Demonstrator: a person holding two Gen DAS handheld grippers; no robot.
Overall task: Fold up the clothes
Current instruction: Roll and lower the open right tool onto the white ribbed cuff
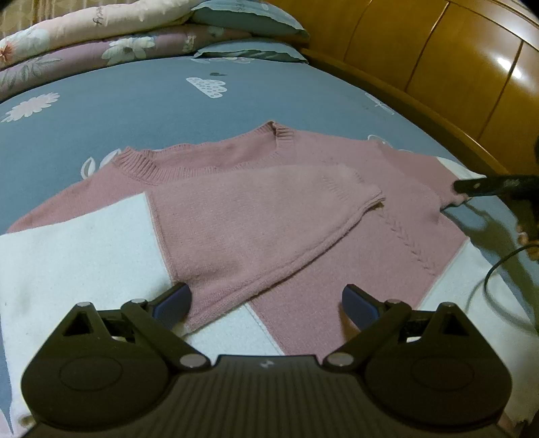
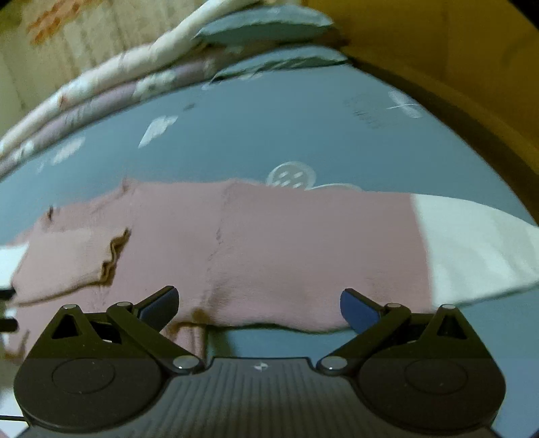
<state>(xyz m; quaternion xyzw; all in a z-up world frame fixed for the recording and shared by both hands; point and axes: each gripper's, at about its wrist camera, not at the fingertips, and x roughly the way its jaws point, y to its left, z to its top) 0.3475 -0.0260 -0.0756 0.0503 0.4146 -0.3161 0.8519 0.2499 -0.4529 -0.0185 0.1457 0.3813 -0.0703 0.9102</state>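
1. Left hand-held gripper [image 1: 266, 303]: fingers spread wide, nothing between them, poised low over the near hem of the pink-and-white knit sweater [image 1: 303, 215].
2. Right hand-held gripper [image 2: 259, 305]: likewise wide apart and empty, hovering over the sweater's right sleeve area; seen in the left wrist view at the far right edge, close by the sleeve's lower edge, contact not clear.
3. Sweater spread flat on the bed [image 1: 134, 97], neckline [image 1: 209, 151] away from the cameras, white hem panels nearest.
4. Judged as early-to-middle: left sleeve [image 1: 269, 215] already folded across the chest, cuff lying near the middle; right sleeve [image 2: 471, 242] apparently not yet folded in, its white end reaching toward the bed's right side.
5. Probably left to do: right sleeve inward, then body folded hem to neckline.
6. Edges: wooden bed frame [image 1: 404, 111] running close along the right, just beyond the outstretched sleeve; little slack there for a wide swing.
7. Open room: plenty of bare blue sheet beyond the neckline; stacked floral quilts [image 1: 84, 43] and pillows [image 1: 249, 20] well apart at the far end.
8. Dark cable [image 1: 498, 269] trailing over the sheet at the right, near the white hem corner; a possible snag.
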